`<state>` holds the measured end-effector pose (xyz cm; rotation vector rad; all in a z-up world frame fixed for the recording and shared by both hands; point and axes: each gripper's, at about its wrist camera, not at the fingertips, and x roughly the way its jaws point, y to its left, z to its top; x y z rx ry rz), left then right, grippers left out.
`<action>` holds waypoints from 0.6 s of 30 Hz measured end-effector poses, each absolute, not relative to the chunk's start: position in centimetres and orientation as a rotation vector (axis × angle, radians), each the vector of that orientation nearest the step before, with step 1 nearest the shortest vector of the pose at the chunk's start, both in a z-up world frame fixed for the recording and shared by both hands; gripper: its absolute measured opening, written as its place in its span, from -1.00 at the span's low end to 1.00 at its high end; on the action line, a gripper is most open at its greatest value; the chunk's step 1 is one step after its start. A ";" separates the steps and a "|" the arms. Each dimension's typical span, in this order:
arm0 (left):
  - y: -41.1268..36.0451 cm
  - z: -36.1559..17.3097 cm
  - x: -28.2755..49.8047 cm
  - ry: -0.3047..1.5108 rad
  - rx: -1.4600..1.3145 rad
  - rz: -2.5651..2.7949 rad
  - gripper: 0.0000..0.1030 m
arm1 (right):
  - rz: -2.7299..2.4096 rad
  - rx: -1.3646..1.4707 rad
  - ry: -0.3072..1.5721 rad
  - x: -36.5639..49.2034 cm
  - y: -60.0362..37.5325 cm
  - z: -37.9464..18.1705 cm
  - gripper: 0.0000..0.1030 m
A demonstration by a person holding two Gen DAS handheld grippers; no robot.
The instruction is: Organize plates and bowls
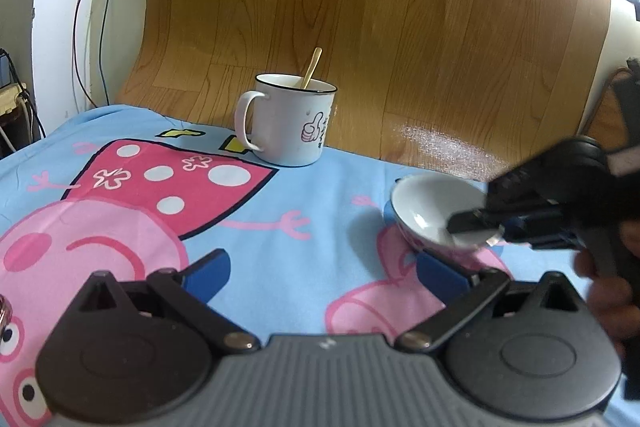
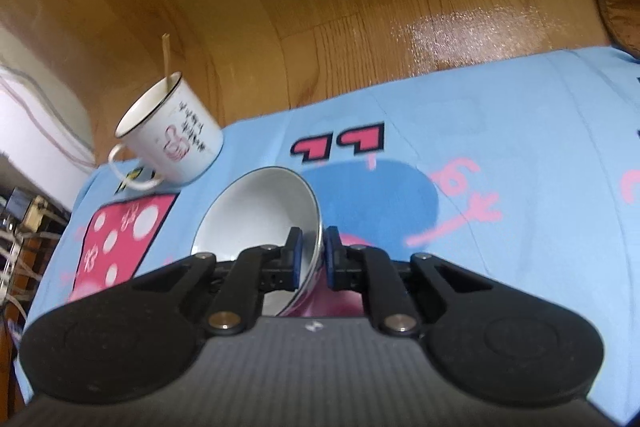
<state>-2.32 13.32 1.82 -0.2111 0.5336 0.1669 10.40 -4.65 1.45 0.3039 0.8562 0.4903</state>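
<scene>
The right hand-held gripper (image 2: 311,251) is closed narrow on the rim of the white bowl (image 2: 256,223): one blue pad sits inside the bowl and the other presses on its outer wall, so the rim is pinched between them. In the left wrist view the same right hand-held gripper (image 1: 476,227) comes in from the right side and its tip lies over the near edge of the bowl (image 1: 432,207). The bowl looks tilted, its opening turned toward the mug; whether its foot still touches the cloth I cannot tell.

The left hand-held gripper (image 1: 322,277) stands wide, with nothing between its blue pads, and it hovers over the blue cartoon cloth (image 1: 280,247) on the near side of the bowl, a little toward the mug's side.

Behind the bowl and to its left, well apart from it, stands the white mug (image 1: 290,123) with a thumbs-up drawing and a spoon (image 1: 312,67) inside. The cloth covers the worktop, and the wooden floor (image 1: 360,7) lies beyond the mug.

I judge that the step in hand is the grasp of the bowl, just secured. No plate or second bowl is visible, so the place for it is not clear. The next move calls for lifting it slowly, because a pinch on a thin smooth rim can let the bowl swing or slip.
</scene>
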 end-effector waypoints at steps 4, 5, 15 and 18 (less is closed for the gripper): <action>13.3 1.8 -2.4 0.527 -0.209 0.174 1.00 | 0.523 0.288 0.867 8.3 -6.3 1.8 -0.75; 13.3 1.9 -2.4 0.527 -0.210 0.177 1.00 | 0.528 0.286 0.870 7.7 -6.7 1.8 -0.75; 12.5 1.8 -2.3 0.536 -0.166 0.158 0.99 | 0.574 0.310 0.897 2.6 -10.5 1.2 -0.75; 11.9 1.8 -2.4 0.534 -0.135 0.133 0.99 | 0.581 0.305 0.873 1.0 -10.9 1.1 -0.75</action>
